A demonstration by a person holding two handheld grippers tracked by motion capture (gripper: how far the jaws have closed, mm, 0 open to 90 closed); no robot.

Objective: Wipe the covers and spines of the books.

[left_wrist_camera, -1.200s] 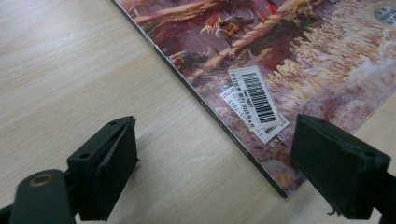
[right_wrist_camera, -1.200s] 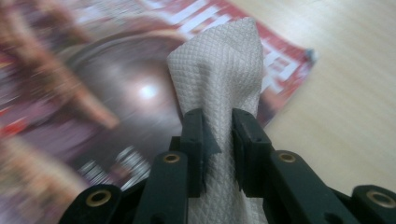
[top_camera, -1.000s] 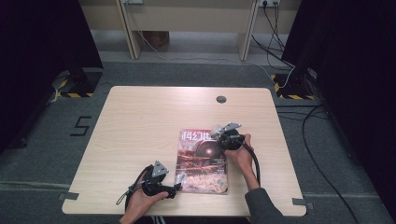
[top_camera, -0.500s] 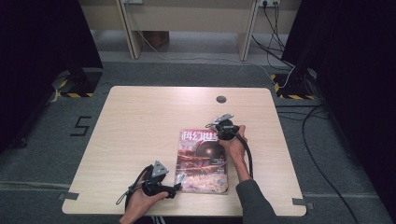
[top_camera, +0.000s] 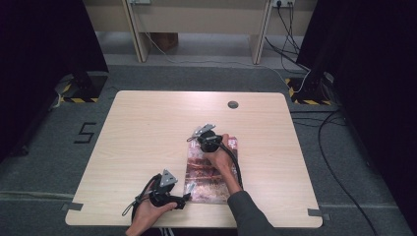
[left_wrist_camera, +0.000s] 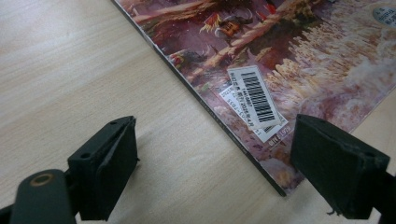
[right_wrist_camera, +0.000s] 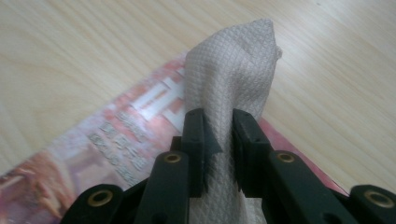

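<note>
A magazine point(top_camera: 200, 169) with a reddish pictorial cover lies flat on the wooden table point(top_camera: 147, 128), right of centre near the front. My right gripper point(top_camera: 200, 135) sits over its far left corner. In the right gripper view the right gripper point(right_wrist_camera: 218, 140) is shut on a white waffle-textured cloth point(right_wrist_camera: 233, 70) that drapes onto the magazine point(right_wrist_camera: 116, 135). My left gripper point(top_camera: 183, 198) rests at the near left corner. The left gripper point(left_wrist_camera: 215, 140) is open wide, its jaws either side of the magazine's corner point(left_wrist_camera: 280, 56), which bears a barcode sticker point(left_wrist_camera: 254, 95).
A round cable hole point(top_camera: 232, 104) sits near the table's far edge. Cables trail on the grey floor at right point(top_camera: 334, 147). Bare tabletop spreads to the left and behind the magazine.
My right gripper has slid left along the magazine's far edge with the cloth in it. The left gripper has stayed put.
</note>
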